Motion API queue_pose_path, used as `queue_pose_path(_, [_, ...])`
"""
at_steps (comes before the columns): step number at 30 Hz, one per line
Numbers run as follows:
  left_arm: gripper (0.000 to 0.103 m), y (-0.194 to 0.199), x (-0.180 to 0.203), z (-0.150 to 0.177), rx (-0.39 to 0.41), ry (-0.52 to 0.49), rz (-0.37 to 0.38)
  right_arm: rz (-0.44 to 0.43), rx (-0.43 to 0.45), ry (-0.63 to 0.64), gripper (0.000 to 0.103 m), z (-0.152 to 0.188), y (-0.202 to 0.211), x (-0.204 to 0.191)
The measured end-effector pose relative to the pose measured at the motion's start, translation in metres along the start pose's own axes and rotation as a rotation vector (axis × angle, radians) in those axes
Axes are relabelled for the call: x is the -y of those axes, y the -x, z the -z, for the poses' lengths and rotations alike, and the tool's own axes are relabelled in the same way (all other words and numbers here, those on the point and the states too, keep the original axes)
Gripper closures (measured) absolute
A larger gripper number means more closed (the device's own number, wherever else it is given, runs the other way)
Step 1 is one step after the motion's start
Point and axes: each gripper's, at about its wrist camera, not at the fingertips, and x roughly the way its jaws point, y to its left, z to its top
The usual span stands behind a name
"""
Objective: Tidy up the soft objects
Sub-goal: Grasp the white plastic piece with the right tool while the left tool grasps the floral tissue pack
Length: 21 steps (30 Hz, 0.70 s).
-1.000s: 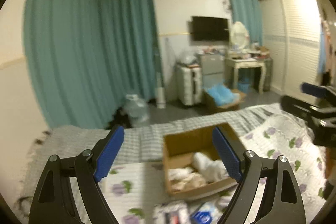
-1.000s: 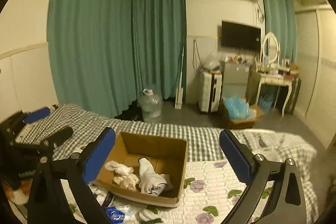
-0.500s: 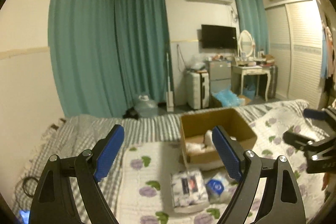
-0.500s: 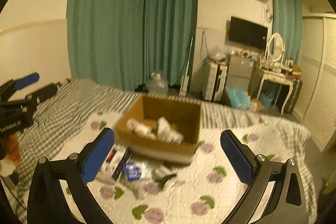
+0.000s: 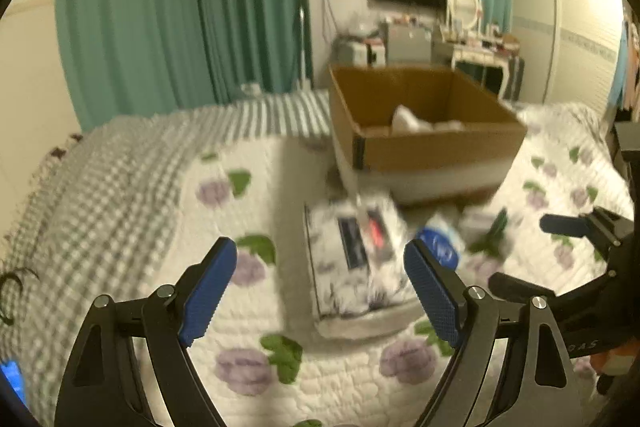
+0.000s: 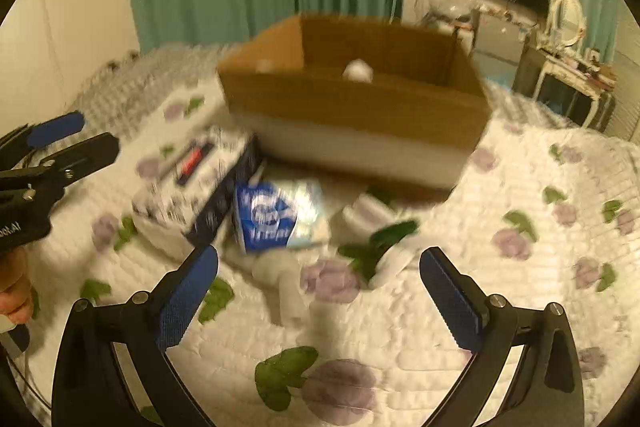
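Teal curtains back your bedroom, and the bed under its floral quilt serves as work surface. Its cardboard box sits open-topped, white soft pieces inside, presumably the collecting bin. Just before it lie a printed tissue pack, a blue packet and white socks. Your left gripper and right gripper hover, jaws spread, empty.
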Motion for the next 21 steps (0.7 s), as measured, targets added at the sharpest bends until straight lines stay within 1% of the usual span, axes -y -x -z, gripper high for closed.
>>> queue_pose_path(1, [0.016,-0.005,0.000,0.004,-0.016,0.001,0.003,-0.003,-0.017,0.009,0.002,0.002,-0.008,-0.002])
queue_pose_path(3, [0.016,-0.013,0.000,0.011,-0.042,0.011,0.015,-0.023,-0.056,0.029,0.007,0.006,-0.024,-0.007])
queue_pose_path(6, [0.016,-0.019,-0.002,0.017,-0.066,0.018,0.052,-0.055,-0.111,0.043,0.019,0.008,-0.045,-0.013])
queue_pose_path(8, [0.016,-0.022,-0.001,0.020,-0.074,0.009,0.059,-0.076,-0.137,0.044,0.031,0.008,-0.055,-0.014])
queue_pose_path(9, [0.016,-0.022,0.000,0.021,-0.079,0.004,0.062,-0.085,-0.146,0.043,0.034,0.008,-0.058,-0.015])
queue_pose_path(10, [0.016,-0.023,0.000,0.023,-0.086,0.006,0.074,-0.094,-0.157,0.040,0.039,0.009,-0.061,-0.015])
queue_pose_path(12, [0.016,-0.025,0.001,0.027,-0.111,0.024,0.116,-0.120,-0.168,0.032,0.048,0.009,-0.064,-0.014])
queue_pose_path(13, [0.016,-0.026,0.002,0.029,-0.122,0.032,0.135,-0.130,-0.167,0.031,0.057,0.009,-0.064,-0.014])
queue_pose_path(14, [0.016,-0.028,0.003,0.032,-0.130,0.036,0.148,-0.145,-0.165,0.031,0.063,0.009,-0.062,-0.015])
queue_pose_path(15, [0.016,-0.029,0.005,0.034,-0.143,0.039,0.161,-0.148,-0.164,0.030,0.063,0.009,-0.061,-0.015])
queue_pose_path(17, [0.016,-0.031,0.009,0.039,-0.160,0.040,0.182,-0.140,-0.161,0.033,0.068,0.010,-0.058,-0.016])
queue_pose_path(19, [0.016,-0.033,0.015,0.044,-0.174,0.027,0.179,-0.142,-0.158,0.030,0.072,0.011,-0.053,-0.017])
queue_pose_path(21, [0.016,-0.035,0.019,0.046,-0.185,0.024,0.179,-0.139,-0.157,0.024,0.073,0.013,-0.046,-0.016])
